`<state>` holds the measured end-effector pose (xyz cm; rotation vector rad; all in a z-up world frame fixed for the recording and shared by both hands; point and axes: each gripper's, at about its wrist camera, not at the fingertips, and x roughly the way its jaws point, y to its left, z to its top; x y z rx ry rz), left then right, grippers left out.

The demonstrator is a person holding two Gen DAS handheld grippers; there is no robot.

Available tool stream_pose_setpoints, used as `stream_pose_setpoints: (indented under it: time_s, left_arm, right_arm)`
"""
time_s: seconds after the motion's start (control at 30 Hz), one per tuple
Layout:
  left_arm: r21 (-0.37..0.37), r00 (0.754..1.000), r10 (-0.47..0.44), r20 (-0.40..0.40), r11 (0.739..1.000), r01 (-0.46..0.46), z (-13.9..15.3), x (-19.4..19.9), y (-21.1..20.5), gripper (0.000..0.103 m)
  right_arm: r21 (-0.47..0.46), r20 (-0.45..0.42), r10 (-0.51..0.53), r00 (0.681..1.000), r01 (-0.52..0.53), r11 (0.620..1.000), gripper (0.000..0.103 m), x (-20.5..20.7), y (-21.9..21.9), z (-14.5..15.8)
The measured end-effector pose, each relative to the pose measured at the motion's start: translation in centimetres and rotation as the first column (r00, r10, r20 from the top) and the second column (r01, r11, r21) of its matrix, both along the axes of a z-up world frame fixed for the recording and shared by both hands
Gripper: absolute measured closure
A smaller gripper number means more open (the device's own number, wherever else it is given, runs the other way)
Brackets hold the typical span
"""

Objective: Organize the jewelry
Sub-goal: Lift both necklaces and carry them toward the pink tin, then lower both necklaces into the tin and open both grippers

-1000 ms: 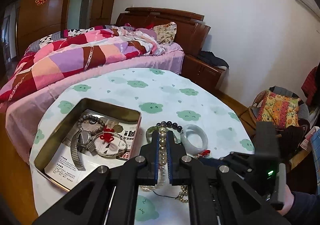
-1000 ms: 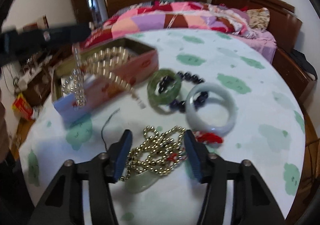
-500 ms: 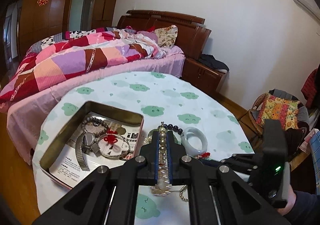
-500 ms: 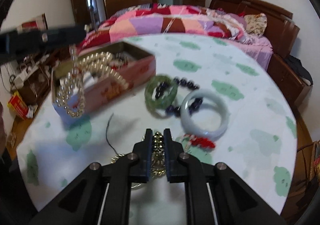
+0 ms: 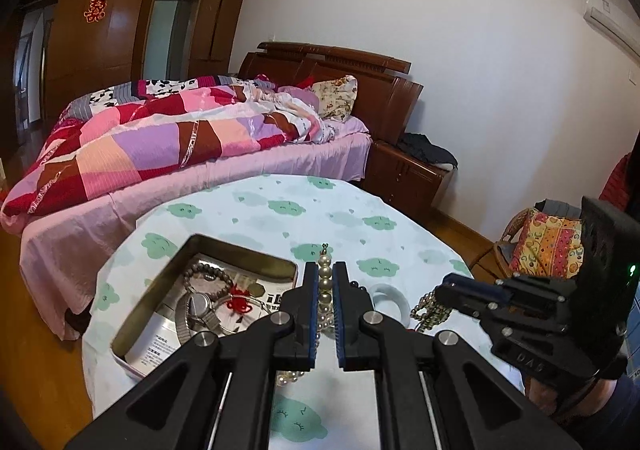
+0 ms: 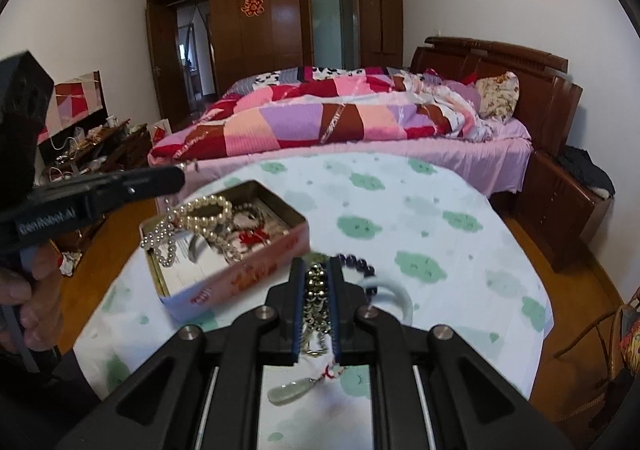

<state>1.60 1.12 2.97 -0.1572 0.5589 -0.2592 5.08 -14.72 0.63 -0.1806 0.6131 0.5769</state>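
Observation:
My left gripper (image 5: 325, 274) is shut on a pearl necklace (image 5: 325, 286), which hangs over the open tin box (image 5: 240, 252); the pearls (image 6: 200, 209) dangle above the box (image 6: 240, 278) in the right wrist view. The box holds a watch (image 5: 198, 308), a bead bracelet and a red-knot bangle. My right gripper (image 6: 316, 270) is shut on a gold bead necklace (image 6: 316, 290) with a pale jade pendant (image 6: 286, 394), lifted above the table. A white jade bangle (image 6: 394, 290) and a dark bead bracelet (image 6: 358, 264) lie on the table behind it.
The round table (image 5: 280, 205) has a white cloth with green clouds. A bed (image 5: 160, 141) with a patchwork quilt stands behind it, with a wooden nightstand (image 5: 408, 177) at its right. A chair with a patterned cushion (image 5: 548, 246) is at the far right.
My right gripper shut on the gold bead necklace and lifted it off the table. My left gripper rose and carried the pearl necklace over the box.

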Motion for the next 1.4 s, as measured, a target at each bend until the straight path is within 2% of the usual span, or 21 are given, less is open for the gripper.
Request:
stream_pose_setpoints:
  time_s: [0.43, 0.7, 1.03, 1.4]
  left_arm:
    - [0.035, 0.998, 0.043, 0.034, 0.998, -0.045, 1.8, 0.6, 2.6, 0.098]
    - [0.038, 0.996, 0.083, 0.017, 0.996, -0.084, 1.7, 1.9, 5.0, 0.098]
    - [0.042, 0.989, 0.147, -0.017, 0.988, -0.146, 0.4, 3.1, 7.5, 0.098]
    - [0.037, 0.978, 0.192, -0.088, 0.981, -0.189, -2.7, 4.5, 9.5, 0.098]
  right_arm:
    - [-0.004, 0.059, 0.063, 0.996, -0.063, 0.998, 0.09, 1.4, 2.8, 2.8]
    - [-0.001, 0.066, 0.104, 0.992, -0.105, 0.995, 0.09, 2.6, 5.6, 3.7]
    - [-0.007, 0.045, 0.152, 0.987, -0.152, 0.988, 0.09, 3.3, 9.3, 3.1]
    - [-0.042, -0.015, 0.2, 0.98, -0.2, 0.979, 0.09, 3.0, 12.2, 0.2]
